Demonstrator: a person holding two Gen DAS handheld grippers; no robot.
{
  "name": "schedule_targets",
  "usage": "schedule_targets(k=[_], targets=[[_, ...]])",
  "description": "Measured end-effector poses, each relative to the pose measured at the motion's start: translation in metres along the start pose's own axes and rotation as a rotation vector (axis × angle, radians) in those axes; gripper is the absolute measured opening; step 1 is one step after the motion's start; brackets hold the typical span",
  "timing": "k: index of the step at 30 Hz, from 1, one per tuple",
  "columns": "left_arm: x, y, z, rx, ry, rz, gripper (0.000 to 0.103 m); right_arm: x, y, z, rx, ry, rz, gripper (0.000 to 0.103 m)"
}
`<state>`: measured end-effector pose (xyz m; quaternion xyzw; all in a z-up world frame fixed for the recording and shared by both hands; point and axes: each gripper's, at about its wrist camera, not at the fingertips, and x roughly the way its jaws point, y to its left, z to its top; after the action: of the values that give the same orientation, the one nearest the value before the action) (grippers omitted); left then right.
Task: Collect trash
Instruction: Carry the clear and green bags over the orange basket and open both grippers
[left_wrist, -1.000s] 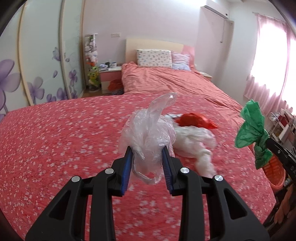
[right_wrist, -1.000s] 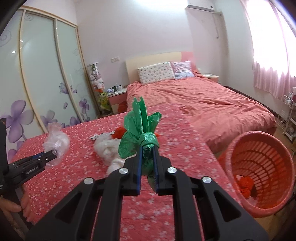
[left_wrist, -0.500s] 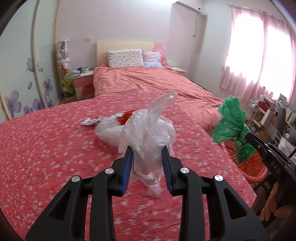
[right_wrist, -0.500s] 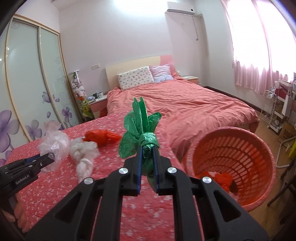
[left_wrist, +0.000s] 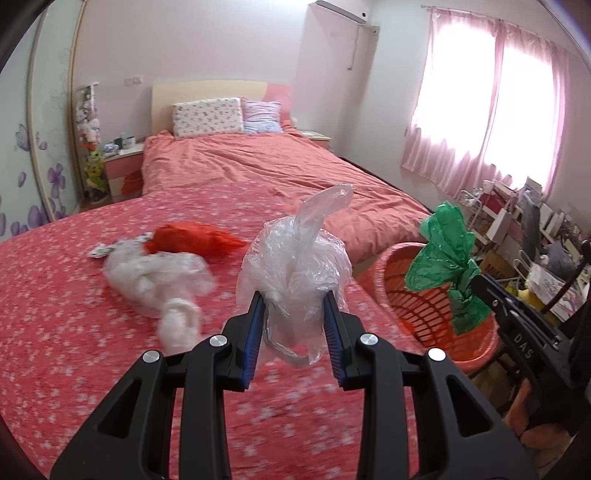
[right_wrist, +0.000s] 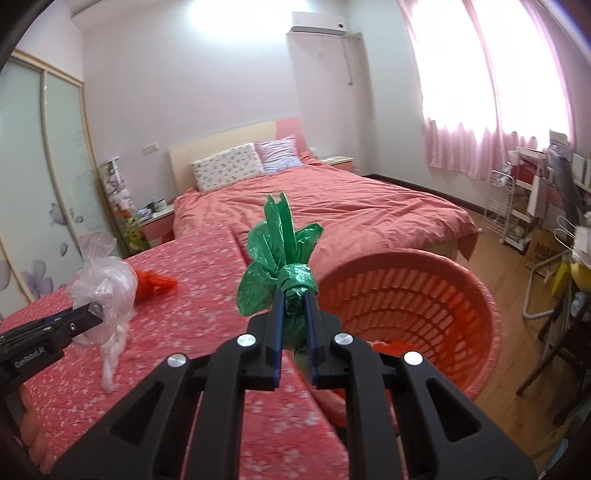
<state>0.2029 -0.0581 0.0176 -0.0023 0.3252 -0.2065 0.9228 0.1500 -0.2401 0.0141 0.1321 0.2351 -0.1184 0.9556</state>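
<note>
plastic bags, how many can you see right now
4: clear bag in the left gripper, green bag in the right gripper, white bag and red bag on the bed.

bright daylight | window (left_wrist: 491, 110) blown out | bedspread (left_wrist: 277, 398) blurred | fisheye edges

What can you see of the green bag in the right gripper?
The green bag is thin, crinkled plastic, knotted into a tight wad with loose ends fanning upward. The right gripper is shut on it just below the knot, and a tail hangs down between the fingers. It is held in the air, upright, near the orange basket, not yet over the opening. Nothing else touches it.
</note>
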Motion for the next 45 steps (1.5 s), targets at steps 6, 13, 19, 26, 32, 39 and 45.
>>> schedule_targets(k=[6, 13, 19, 26, 32, 39, 45], targets=[[0.02, -0.033, 0.002, 0.022, 0.012, -0.063, 0.032, 0.002, -0.032, -0.004, 0.033, -0.009, -0.055, 0.012], [0.042, -0.072, 0.005, 0.052, 0.029, -0.129, 0.032, 0.004, -0.059, -0.006, 0.05, -0.028, -0.118, 0.012], [0.06, -0.106, 0.006, 0.083, 0.049, -0.176, 0.032, 0.004, -0.088, -0.005, 0.092, -0.04, -0.154, 0.012], [0.08, -0.134, 0.002, 0.099, 0.083, -0.223, 0.032, 0.008, -0.11, -0.002, 0.125, -0.046, -0.169, 0.012], [0.091, -0.145, 0.002, 0.11, 0.102, -0.234, 0.032, 0.017, -0.122, 0.002, 0.145, -0.046, -0.165, 0.012], [0.104, -0.149, 0.002, 0.099, 0.121, -0.222, 0.047, 0.034, -0.138, 0.003, 0.177, -0.031, -0.14, 0.017], [0.11, -0.135, -0.006, 0.085, 0.145, -0.172, 0.056, 0.042, -0.142, -0.005, 0.177, -0.007, -0.15, 0.037]])
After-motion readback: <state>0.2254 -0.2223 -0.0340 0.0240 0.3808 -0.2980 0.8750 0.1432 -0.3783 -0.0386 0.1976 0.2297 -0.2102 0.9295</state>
